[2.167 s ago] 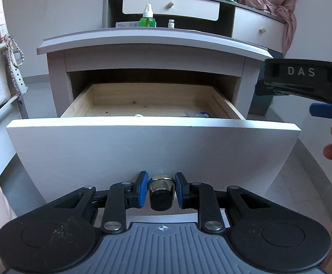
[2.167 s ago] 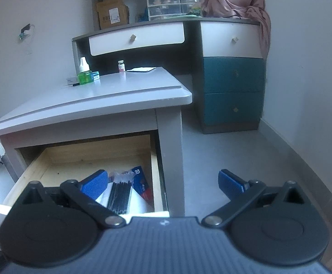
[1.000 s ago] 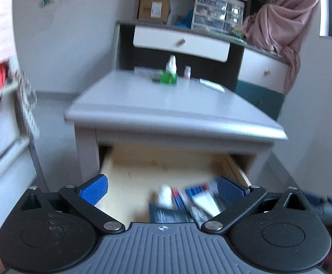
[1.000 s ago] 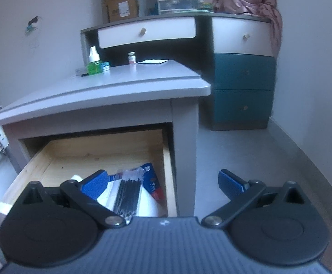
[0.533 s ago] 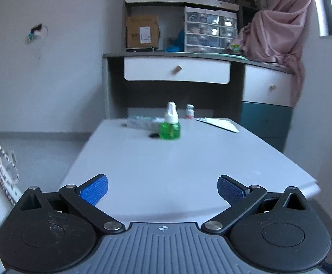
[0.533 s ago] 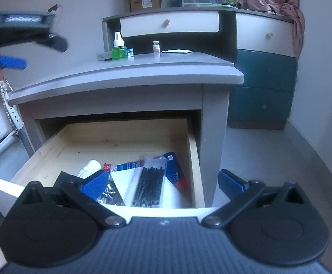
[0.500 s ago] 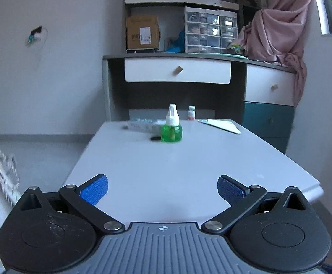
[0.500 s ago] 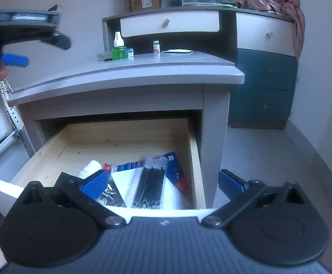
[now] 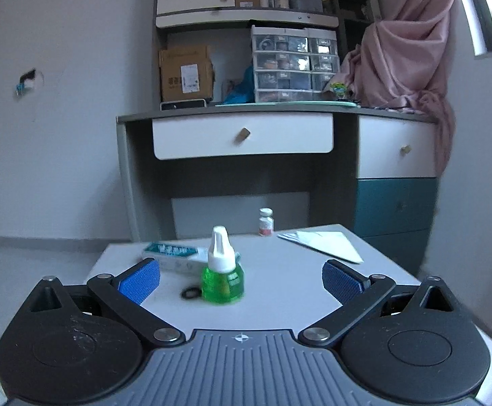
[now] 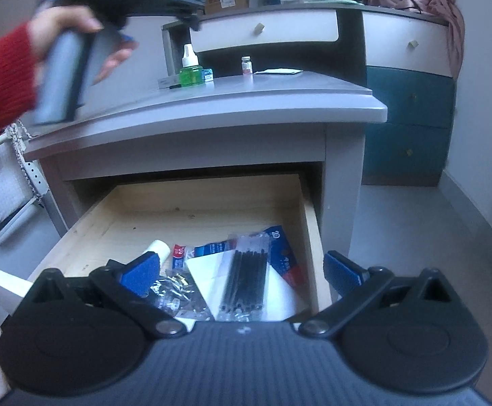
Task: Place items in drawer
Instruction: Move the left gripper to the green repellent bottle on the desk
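Green bottle upright on the nightstand top, drawer open below, both my grippers spread and empty.

The green bottle [image 9: 222, 279] stands with its long axis vertical, white tapered cap pointing up; its squat clear body holds green liquid. I see it in front of my left gripper [image 9: 240, 280], whose blue pads [image 9: 140, 280] are spread wide with nothing between them. Just left of it lies a small black ring [image 9: 189, 293], behind it a teal and white box [image 9: 174, 257], farther back a small vial [image 9: 265, 222], and to the right a white paper [image 9: 323, 243], all on the nightstand [image 10: 246, 98]. Below, the drawer [image 10: 308, 237] is pulled out, holding a pack of black pens [image 10: 246, 279] and other packets. My right gripper [image 10: 242, 272] hovers over its near edge, fingers released and empty.
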A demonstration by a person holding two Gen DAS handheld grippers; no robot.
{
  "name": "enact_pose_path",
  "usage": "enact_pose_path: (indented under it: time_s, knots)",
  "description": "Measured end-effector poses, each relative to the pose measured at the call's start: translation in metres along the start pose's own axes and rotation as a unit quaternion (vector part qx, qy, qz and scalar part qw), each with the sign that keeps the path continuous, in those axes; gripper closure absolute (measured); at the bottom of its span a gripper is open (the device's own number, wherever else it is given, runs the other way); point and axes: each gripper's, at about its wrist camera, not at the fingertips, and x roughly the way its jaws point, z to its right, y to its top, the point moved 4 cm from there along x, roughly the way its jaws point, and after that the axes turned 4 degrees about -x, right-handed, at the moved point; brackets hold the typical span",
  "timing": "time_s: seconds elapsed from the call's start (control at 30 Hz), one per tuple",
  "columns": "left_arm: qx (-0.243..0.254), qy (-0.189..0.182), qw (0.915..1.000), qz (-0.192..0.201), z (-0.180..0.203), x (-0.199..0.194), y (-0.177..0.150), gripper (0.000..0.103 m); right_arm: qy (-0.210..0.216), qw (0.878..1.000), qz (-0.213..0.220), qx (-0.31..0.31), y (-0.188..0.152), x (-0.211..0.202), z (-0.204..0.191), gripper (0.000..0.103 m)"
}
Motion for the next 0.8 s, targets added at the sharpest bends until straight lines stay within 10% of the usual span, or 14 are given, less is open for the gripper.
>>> enact_pose_path:
  time_s: [0.8]
  knots:
    - [-0.048, 0.037, 0.9920, -0.111, 0.001, 0.116, 0.002, 0.000, 0.023, 0.999, -0.008, 0.025, 0.003, 0.006, 0.004, 0.000]
